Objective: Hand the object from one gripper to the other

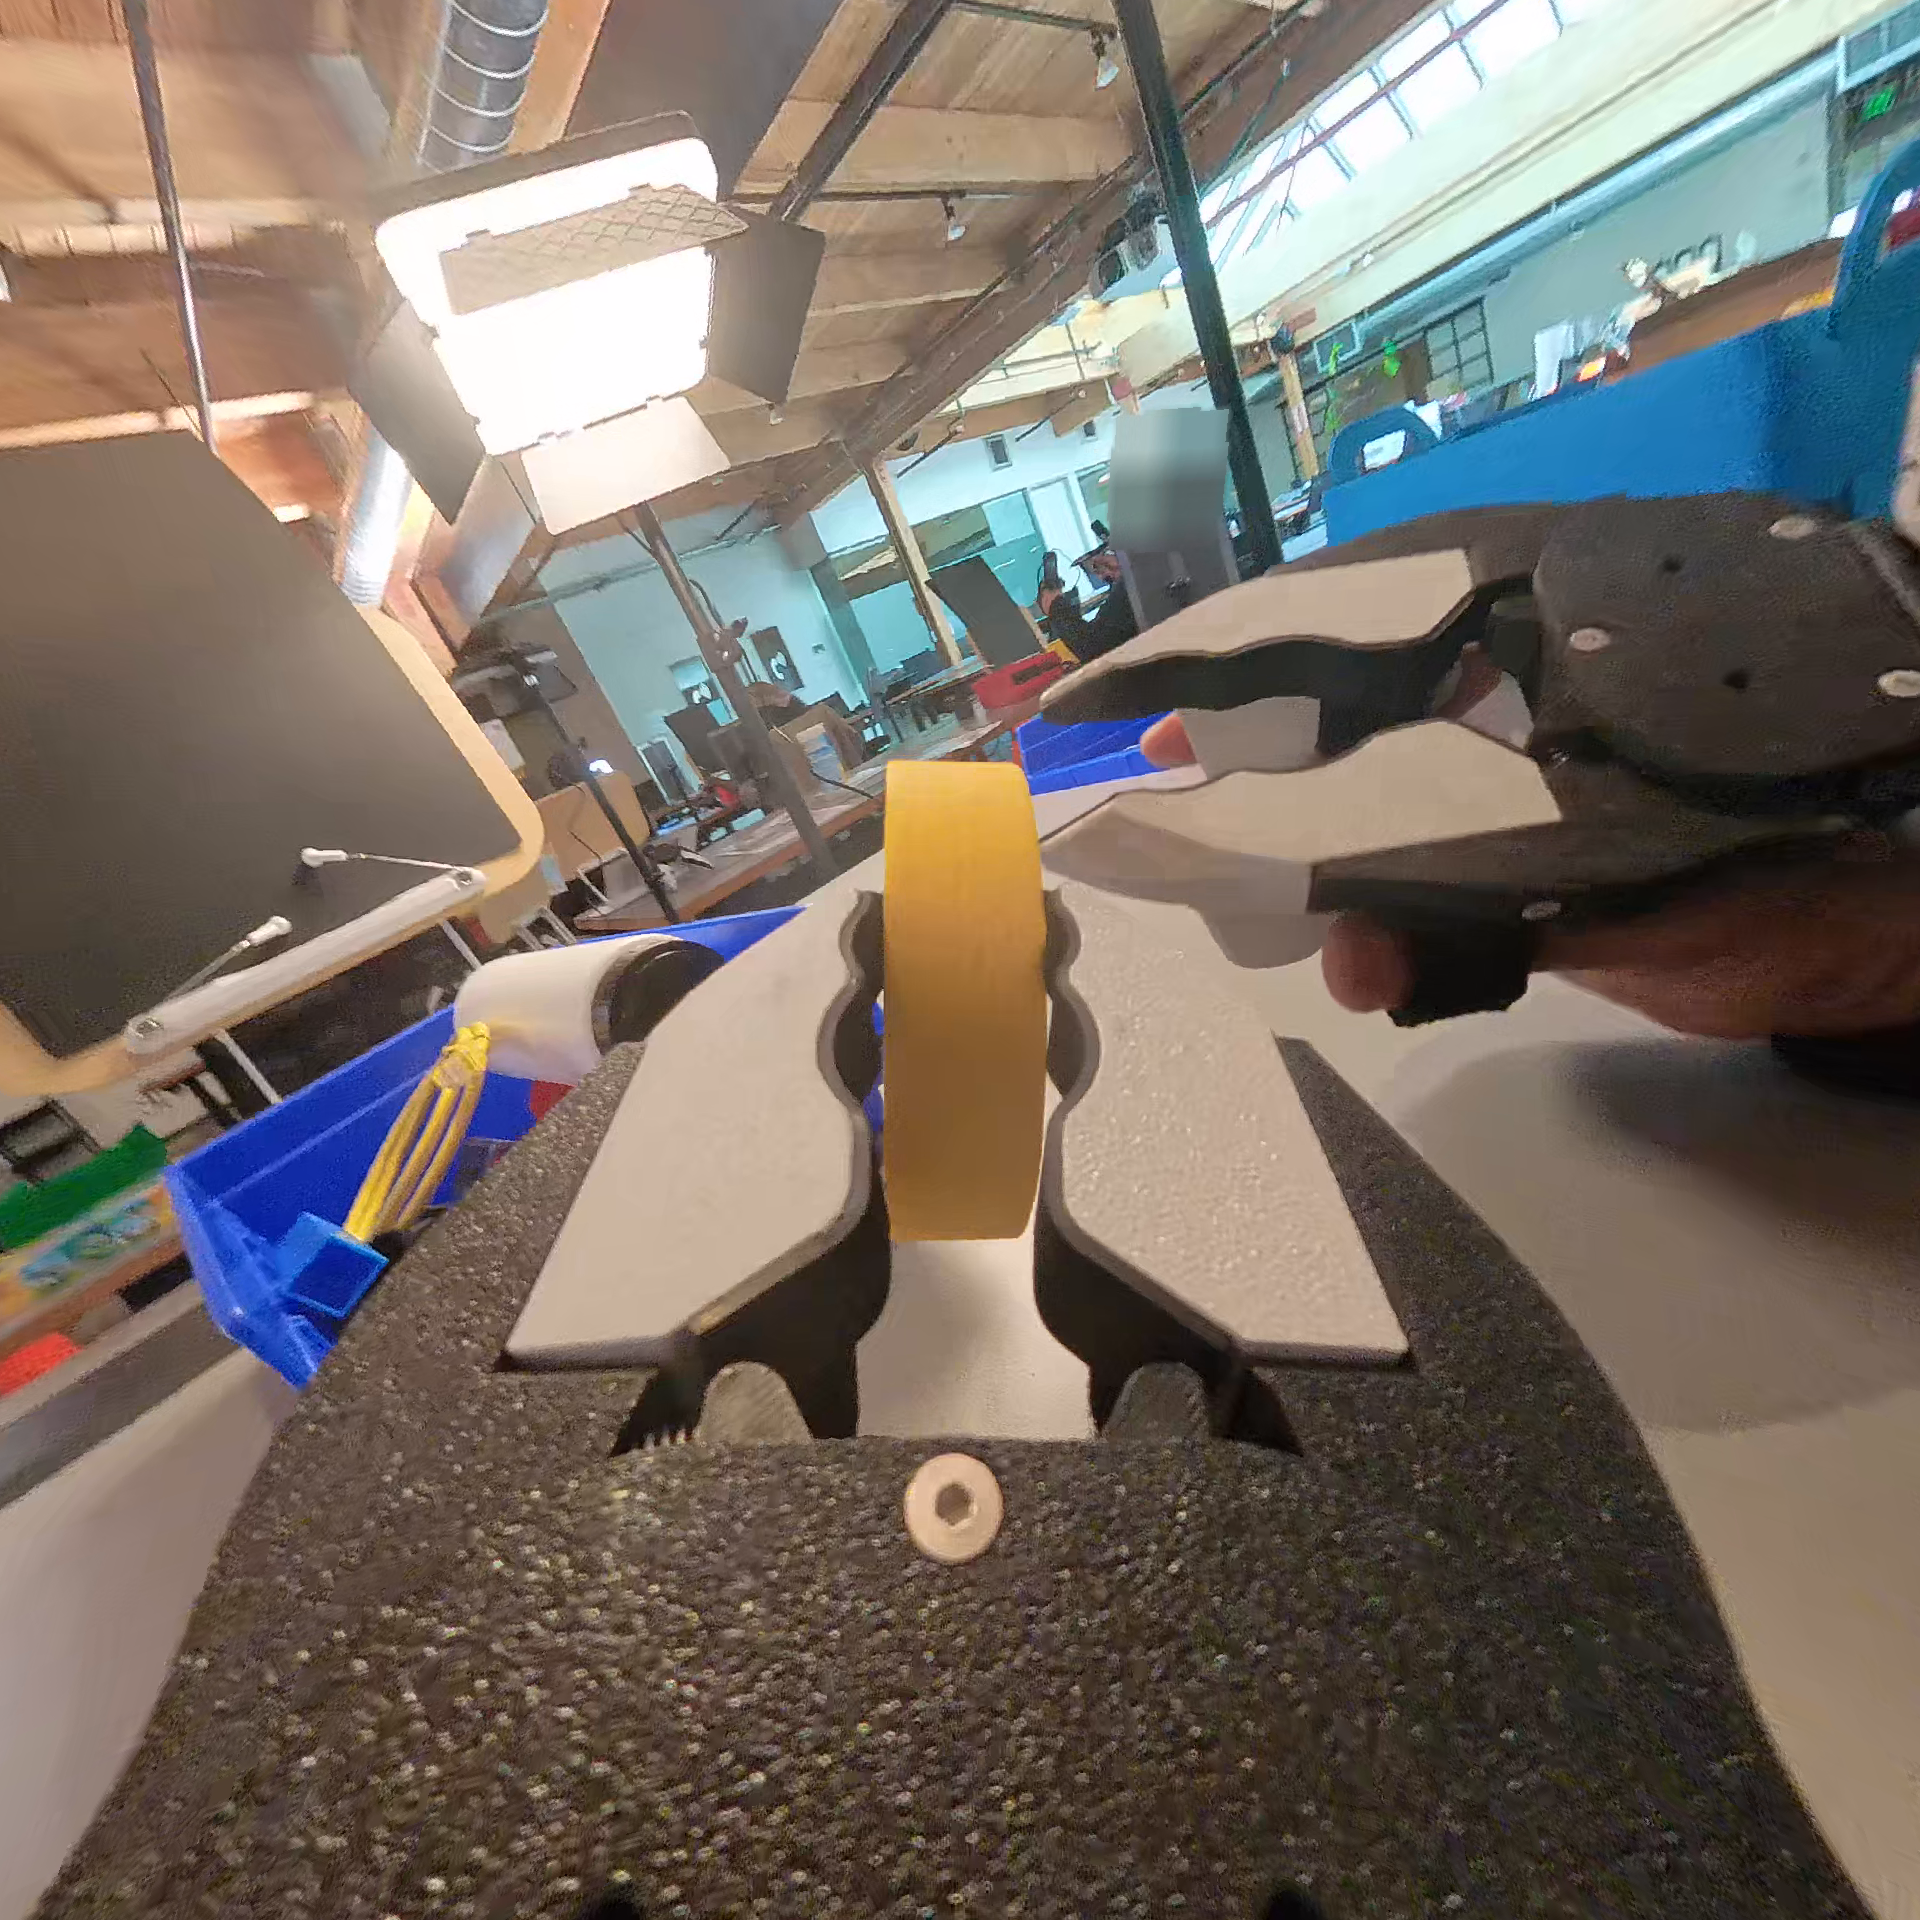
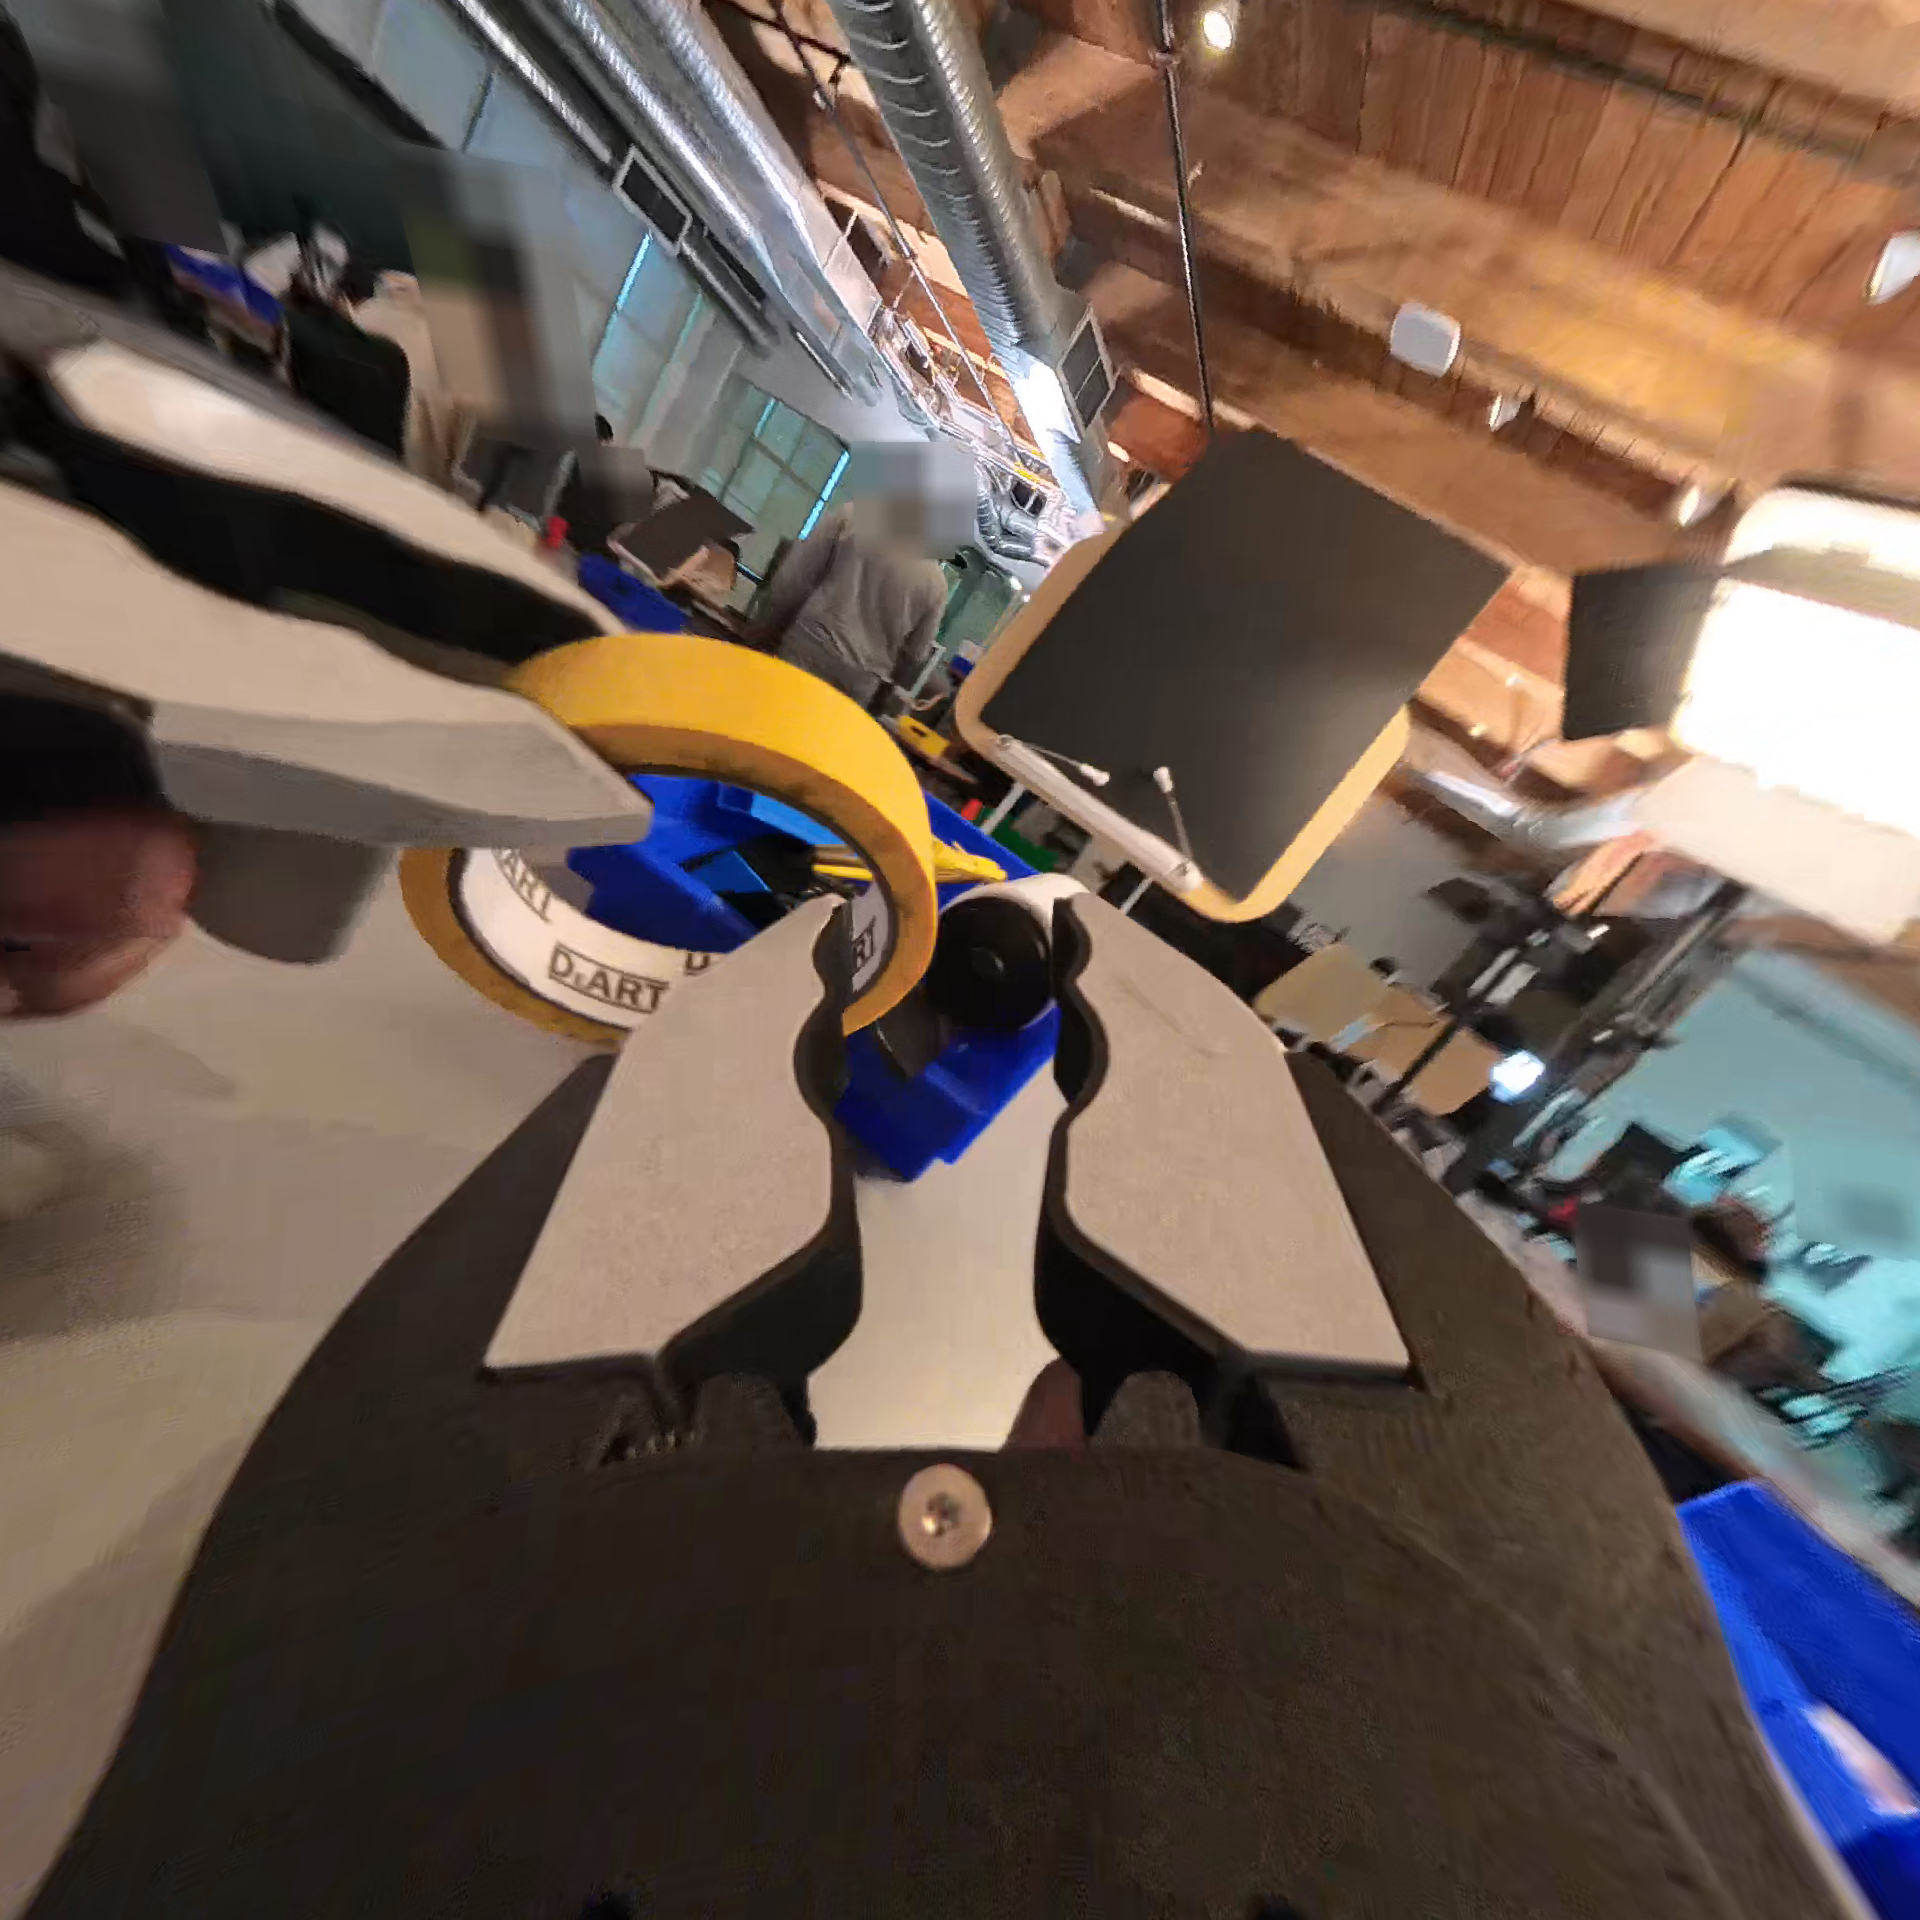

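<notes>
We see two hand-held grippers and one roll of yellow tape. The left hand-held gripper [image 1: 961, 914] is clamped on the roll of yellow tape [image 1: 964, 997], which stands on edge between its two grey fingers [image 1: 727, 1132], raised above the pale grey surface [image 1: 1621, 1226]. In the left wrist view the roll faces us edge-on, so only its yellow band shows.

The right hand-held gripper [image 1: 1044, 774] comes in from the right, its two grey fingers parted, with one fingertip just beside the roll's upper right edge; we cannot tell whether it touches. A person's hand [image 1: 1621, 966] holds it from below.

In the right wrist view the right hand-held gripper [image 2: 940, 914] has its jaws apart and grips nothing. The roll [image 2: 727, 686] sits ahead and to the left, seen from its open side, with a white printed inner core. The roll's near rim crosses just behind the tip of the left finger [image 2: 717, 1143] and partly enters the gap between the fingers. The left hand-held gripper [image 2: 613, 727] reaches in from the left edge with the roll pinched in its tips.

Beyond the roll we count one blue bin [image 1: 270, 1236] on the far left of the surface, holding one white-and-black roller [image 1: 582, 997] and one yellow bundle [image 1: 426, 1132]. A second blue bin [image 1: 1086, 743] lies farther away, and a blue bin [image 2: 1808, 1662] shows at the near right in the right wrist view. One black board [image 2: 1226, 665] with a light wooden rim hangs above.
</notes>
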`<state>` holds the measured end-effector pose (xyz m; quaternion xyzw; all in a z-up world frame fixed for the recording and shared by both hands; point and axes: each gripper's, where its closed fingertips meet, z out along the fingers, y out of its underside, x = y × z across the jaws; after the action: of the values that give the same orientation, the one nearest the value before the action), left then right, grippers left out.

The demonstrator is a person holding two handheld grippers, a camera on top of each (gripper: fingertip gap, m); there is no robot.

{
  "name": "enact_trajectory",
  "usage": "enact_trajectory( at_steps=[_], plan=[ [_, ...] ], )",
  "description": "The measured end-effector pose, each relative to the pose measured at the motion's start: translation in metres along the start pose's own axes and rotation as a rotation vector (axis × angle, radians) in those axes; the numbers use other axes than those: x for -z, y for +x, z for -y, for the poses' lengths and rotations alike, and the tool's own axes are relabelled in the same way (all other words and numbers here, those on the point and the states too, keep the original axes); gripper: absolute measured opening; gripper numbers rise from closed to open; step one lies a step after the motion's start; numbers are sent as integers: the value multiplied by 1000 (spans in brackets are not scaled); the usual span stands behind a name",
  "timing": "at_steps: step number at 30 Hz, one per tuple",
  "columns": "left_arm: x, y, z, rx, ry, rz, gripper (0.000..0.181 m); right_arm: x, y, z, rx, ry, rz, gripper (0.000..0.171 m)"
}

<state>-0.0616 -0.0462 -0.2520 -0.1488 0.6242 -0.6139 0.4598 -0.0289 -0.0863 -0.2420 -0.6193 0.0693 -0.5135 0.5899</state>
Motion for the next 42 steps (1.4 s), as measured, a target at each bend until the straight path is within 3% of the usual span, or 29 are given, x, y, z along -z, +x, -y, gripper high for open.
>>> enact_trajectory(
  at_steps=[6, 9, 11, 14, 19, 24, 27, 30, 35, 42],
  plan=[
    [-3, 13, -5, -114, -33, -21, 30, 1, -20, 9, 423, 4, -76, 36],
    [-3, 19, -2, -115, -16, -54, 30, 1, -21, 8, 518, -11, -116, 18],
    [-3, 20, -2, -67, -8, -73, 30, 1, -21, 6, 504, -20, -106, 16],
    [-1, 18, 7, 12, 50, -88, 43, 1, -12, 3, 401, -42, -109, 11],
    [1, 13, 14, 137, 95, -120, 65, 4, 29, -11, -29, -62, -142, 10],
    [-9, 22, -3, 163, -13, -156, 69, 6, 49, -27, -475, -43, -77, 10],
    [-12, 26, -6, 115, -41, -143, 69, 5, 42, -22, -627, 2, 11, 10],
    [-13, 30, -7, 77, -44, -141, 66, 3, 33, -16, -649, 24, 61, 10],
    [-10, 30, -2, 66, 0, -129, 32, 2, 22, -9, -614, 37, 106, 10],
    [-6, 26, 2, 34, 17, -112, 30, 4, 20, -3, -578, 70, 105, 10]
  ],
)
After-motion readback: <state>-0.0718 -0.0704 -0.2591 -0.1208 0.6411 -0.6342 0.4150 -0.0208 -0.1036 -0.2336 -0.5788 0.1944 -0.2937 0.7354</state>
